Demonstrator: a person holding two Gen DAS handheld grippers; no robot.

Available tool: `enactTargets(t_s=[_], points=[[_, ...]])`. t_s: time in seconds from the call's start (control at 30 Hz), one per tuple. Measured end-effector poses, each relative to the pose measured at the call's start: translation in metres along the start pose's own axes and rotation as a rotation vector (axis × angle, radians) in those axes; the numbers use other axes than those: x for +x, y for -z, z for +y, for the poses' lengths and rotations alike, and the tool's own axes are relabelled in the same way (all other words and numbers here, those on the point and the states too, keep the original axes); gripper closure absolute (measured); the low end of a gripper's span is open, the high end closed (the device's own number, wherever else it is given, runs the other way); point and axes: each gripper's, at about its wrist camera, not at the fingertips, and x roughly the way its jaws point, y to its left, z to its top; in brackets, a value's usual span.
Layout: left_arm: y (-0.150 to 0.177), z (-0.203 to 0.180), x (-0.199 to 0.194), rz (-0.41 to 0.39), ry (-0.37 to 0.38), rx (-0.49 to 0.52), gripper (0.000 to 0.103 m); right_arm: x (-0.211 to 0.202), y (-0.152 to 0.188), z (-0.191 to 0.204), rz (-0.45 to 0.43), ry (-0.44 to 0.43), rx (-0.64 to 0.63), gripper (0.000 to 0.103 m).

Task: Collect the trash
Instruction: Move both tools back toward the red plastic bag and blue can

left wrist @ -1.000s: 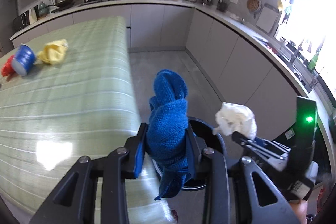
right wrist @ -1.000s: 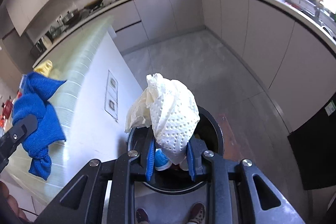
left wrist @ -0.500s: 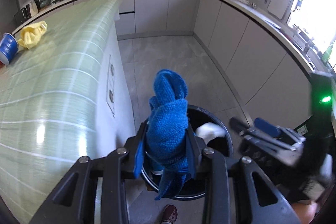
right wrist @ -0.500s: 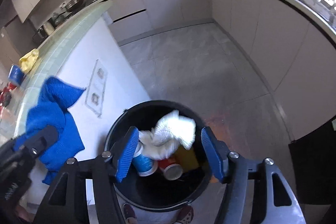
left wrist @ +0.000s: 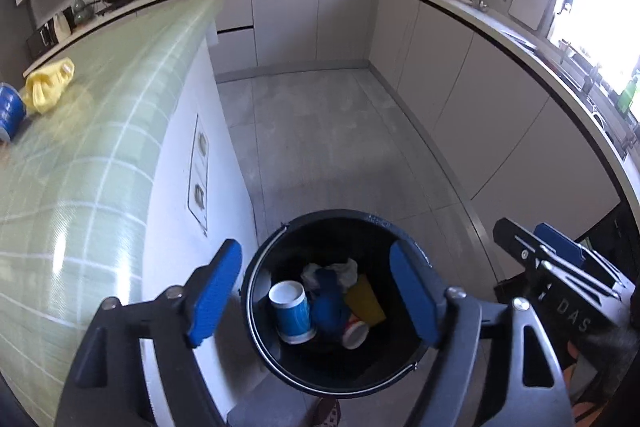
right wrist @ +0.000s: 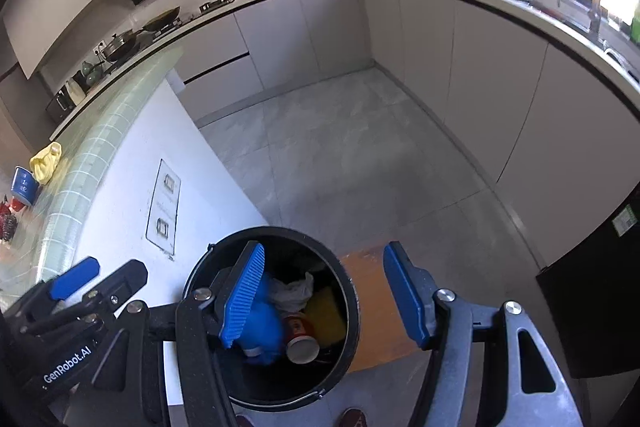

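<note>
Two grippers hang above a black trash bin (left wrist: 256, 311) that stands on the floor beside the white end panel of a green-tiled counter (left wrist: 92, 131). Left gripper (left wrist: 314, 293): jaws opening, nothing between the blue pads. Right gripper (right wrist: 324, 295): jaws parted, nothing between them.

Bin contents:
- blue cloth (left wrist: 330, 301), lying near the middle;
- crumpled white paper towel (left wrist: 346, 269), touching the cloth on its far side;
- blue paper cup (left wrist: 291, 311), on its side, mouth toward the camera;
- red cup (right wrist: 301, 337), also on its side;
- a yellow item (left wrist: 365, 301), possibly a cup; the view is too dark to tell.

On the counter, well apart from the bin, remain a yellow cloth (left wrist: 48, 89) and a second blue cup (left wrist: 10, 111), just beside each other.
</note>
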Motion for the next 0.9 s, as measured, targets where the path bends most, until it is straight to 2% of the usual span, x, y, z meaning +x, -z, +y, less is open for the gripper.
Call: enactTargets(t_s=[0.2, 0.4, 0.6, 0.9], points=[[-0.005, 0.01, -0.035, -0.036, 0.018, -0.014, 0.025, -0.027, -0.009, 0.015, -0.032, 0.018, -0.013, 0.039], [-0.022, 0.053, -0.071, -0.092, -0.004, -0.04, 0.025, -0.059, -0.022, 0.061, -0.079, -0.012, -0.038, 0.036], [-0.018, 0.131, -0.102, -0.128, -0.068, -0.104, 0.025, -0.081, -0.021, 0.139, -0.103, -0.087, -0.09, 0.031], [-0.005, 0.265, -0.137, -0.173, -0.149, -0.189, 0.025, -0.101, 0.002, 0.285, -0.133, -0.165, -0.168, 0.031]])
